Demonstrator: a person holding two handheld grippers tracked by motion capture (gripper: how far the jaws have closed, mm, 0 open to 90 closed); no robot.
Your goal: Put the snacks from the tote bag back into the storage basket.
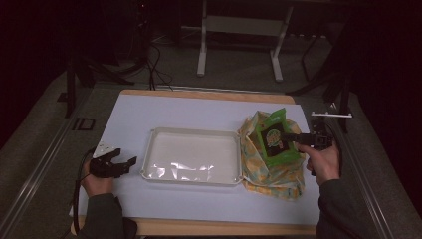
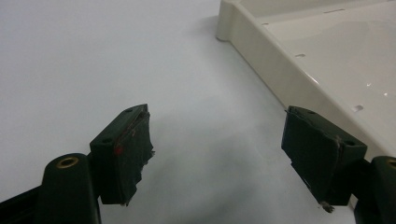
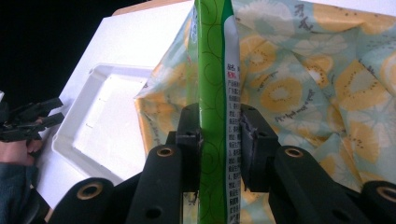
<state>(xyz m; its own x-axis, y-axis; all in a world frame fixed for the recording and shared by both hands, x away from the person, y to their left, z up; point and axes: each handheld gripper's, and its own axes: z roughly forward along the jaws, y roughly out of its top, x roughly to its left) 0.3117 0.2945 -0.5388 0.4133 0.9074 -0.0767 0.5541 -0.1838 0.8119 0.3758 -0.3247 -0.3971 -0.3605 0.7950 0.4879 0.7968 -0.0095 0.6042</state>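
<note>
A green snack packet (image 1: 277, 139) stands partly out of a yellow-and-green fruit-print cloth bag (image 1: 271, 169) at the right of the white mat. My right gripper (image 1: 293, 138) comes in from the right and is shut on the packet; in the right gripper view both pads press its edge (image 3: 215, 140), with the bag (image 3: 303, 88) behind. An empty cream tray (image 1: 191, 134) lies in the middle of the mat. My left gripper (image 1: 122, 160) rests open on the mat left of the tray, nothing between its jaws (image 2: 217, 149), with the tray's wall (image 2: 275, 70) just to its right.
The white mat (image 1: 164, 112) covers a wooden table whose edge (image 1: 209, 95) shows at the back. Dark floor, table legs (image 1: 201, 55) and cables lie beyond. A small dark stand (image 1: 326, 122) sits at the table's right edge near my right hand.
</note>
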